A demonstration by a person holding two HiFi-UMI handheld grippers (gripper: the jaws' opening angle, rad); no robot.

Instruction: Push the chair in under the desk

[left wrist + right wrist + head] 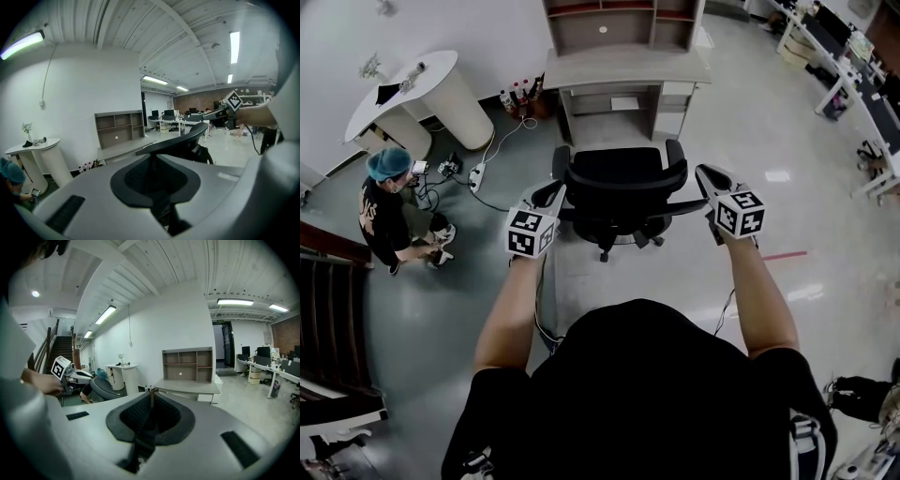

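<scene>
One overhead, two level toward desk [628, 67]

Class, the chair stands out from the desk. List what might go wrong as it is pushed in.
1. The drawer unit narrows the gap under the desk, so the chair may catch on it.
2. The left tool and right tool are shut and can only press, so the chair could swivel or roll toward the bottles.
</scene>
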